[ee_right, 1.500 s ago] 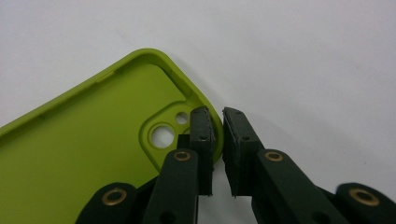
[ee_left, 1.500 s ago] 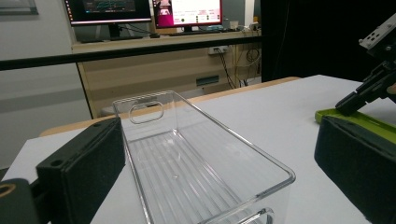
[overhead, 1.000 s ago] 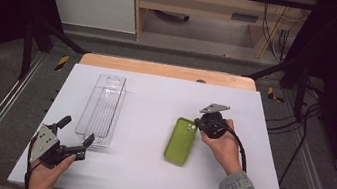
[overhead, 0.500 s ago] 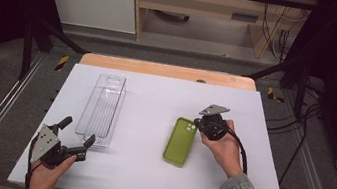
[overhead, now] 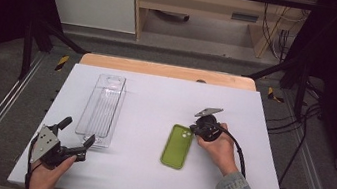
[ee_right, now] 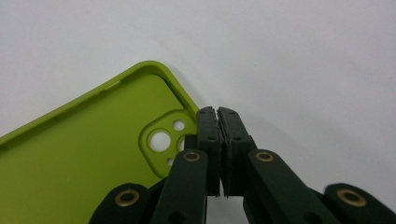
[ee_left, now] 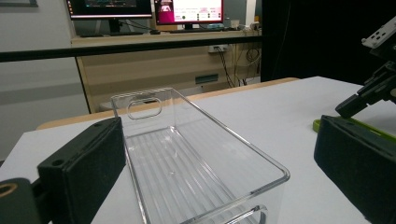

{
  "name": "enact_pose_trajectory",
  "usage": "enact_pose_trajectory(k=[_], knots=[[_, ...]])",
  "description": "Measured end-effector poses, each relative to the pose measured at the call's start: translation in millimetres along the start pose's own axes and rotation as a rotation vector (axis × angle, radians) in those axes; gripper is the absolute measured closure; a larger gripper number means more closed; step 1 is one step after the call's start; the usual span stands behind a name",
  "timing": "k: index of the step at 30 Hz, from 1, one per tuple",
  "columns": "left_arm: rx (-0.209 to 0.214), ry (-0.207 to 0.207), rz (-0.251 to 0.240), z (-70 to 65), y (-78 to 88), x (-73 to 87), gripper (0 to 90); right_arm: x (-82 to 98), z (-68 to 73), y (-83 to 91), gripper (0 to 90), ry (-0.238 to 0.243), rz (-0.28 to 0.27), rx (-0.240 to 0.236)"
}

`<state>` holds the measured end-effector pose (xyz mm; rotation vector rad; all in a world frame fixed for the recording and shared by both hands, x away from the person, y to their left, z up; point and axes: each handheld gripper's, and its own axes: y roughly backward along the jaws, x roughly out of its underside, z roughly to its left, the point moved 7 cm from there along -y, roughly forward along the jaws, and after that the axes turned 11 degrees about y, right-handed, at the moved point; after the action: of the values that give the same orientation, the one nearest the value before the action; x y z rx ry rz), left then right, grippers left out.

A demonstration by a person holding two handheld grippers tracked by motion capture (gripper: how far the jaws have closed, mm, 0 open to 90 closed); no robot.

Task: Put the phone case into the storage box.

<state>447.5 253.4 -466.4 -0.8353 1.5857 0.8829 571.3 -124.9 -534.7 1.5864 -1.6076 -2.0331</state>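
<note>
A lime-green phone case (overhead: 177,147) lies inside-up on the white table (overhead: 157,90), right of centre. My right gripper (overhead: 196,129) sits at its far right corner. In the right gripper view the jaws of the right gripper (ee_right: 218,112) are pressed together over the rim of the case (ee_right: 84,154), beside the camera cut-out. A clear plastic bin (overhead: 104,107) stands lengthwise on the left half of the table. My left gripper (overhead: 78,131) rests just before its near end, jaws wide apart with nothing between the pads. The left gripper view looks along the bin (ee_left: 187,158).
The table's wooden far edge (overhead: 167,70) and metal rails run along both sides. A bench with cables stands behind. In the left gripper view, monitors (ee_left: 187,9) glow at the back and the other gripper (ee_left: 373,88) shows at the right.
The right hand and the green case's far end have shifted slightly toward the person. The left gripper and the bin have stayed put.
</note>
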Motion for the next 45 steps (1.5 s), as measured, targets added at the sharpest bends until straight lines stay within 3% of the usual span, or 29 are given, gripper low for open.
enact_pose_trajectory(k=[6, 13, 17, 23, 28, 37, 45], knots=[[-0.002, -0.002, 0.002, -0.4, -0.1, 0.2, 1.7, -0.1, -1.3, -0.8, 87.3, -0.009, 0.006, -0.022], [-0.001, -0.003, 0.002, -0.1, 0.0, 0.3, 1.8, 3.8, 1.6, -9.9, 78.5, -0.020, 0.016, -0.060], [0.001, -0.003, 0.003, -1.1, -0.5, 0.6, 1.8, 4.4, 0.6, -9.6, 80.9, 0.005, 0.004, -0.071], [-0.002, -0.001, 0.000, 0.4, 0.6, 0.0, 2.0, 3.2, 1.9, -8.4, 83.6, 0.048, 0.016, -0.047], [-0.001, -0.001, -0.001, -0.3, 0.9, -0.2, 2.0, 4.3, 5.3, -4.1, 83.8, 0.051, 0.019, -0.041], [0.006, 0.022, -0.010, -5.7, 6.6, -5.1, 2.3, -2.2, 7.0, 17.2, 85.1, 0.070, -0.045, 0.009], [0.017, 0.027, 0.012, -15.7, 8.0, -8.5, 2.8, -12.1, 7.6, 38.4, 85.1, 0.111, -0.080, 0.071]])
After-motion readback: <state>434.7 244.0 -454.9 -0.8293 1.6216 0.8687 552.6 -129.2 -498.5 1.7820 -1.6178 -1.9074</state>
